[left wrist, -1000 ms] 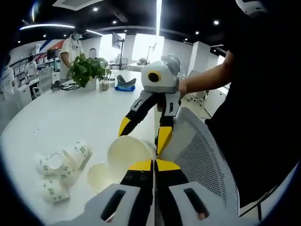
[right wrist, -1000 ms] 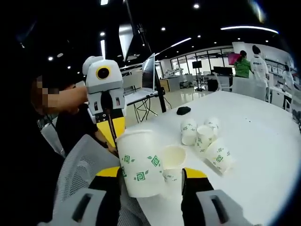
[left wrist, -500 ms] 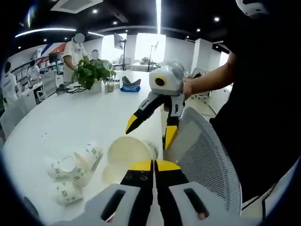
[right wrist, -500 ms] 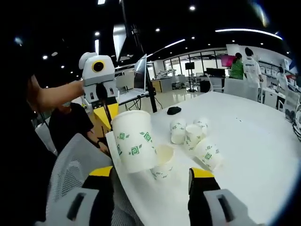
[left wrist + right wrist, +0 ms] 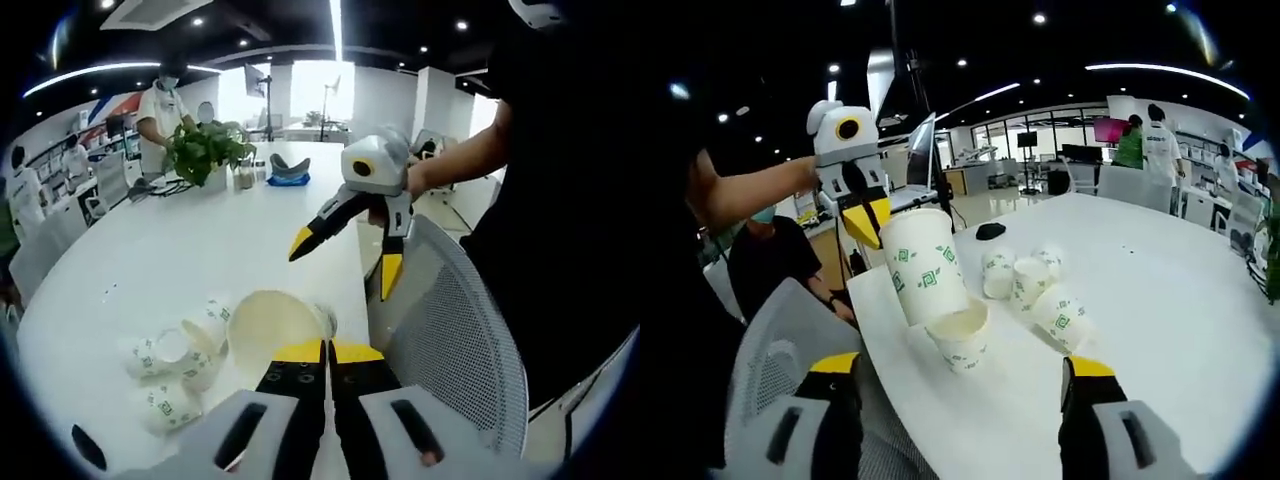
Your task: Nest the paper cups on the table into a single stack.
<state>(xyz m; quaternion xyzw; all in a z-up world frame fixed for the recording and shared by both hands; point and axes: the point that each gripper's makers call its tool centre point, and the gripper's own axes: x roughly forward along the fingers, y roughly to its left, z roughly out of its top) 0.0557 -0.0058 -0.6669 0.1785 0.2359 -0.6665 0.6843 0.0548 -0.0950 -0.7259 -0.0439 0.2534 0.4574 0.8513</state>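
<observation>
The left claw [image 5: 862, 215] is clamped on a paper cup's [image 5: 923, 265] rim, tilted over an upright cup [image 5: 960, 335] near the desk [image 5: 1160, 300] edge. The right claw [image 5: 345, 260] hangs apart. Loose cups [image 5: 1025, 285] beyond the upright cup remain unstacked; nesting has barely begun.

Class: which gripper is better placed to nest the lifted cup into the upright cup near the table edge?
Left. The left gripper grips the lifted cup by its rim, tilted right over the upright cup. The right gripper is open and empty.
</observation>
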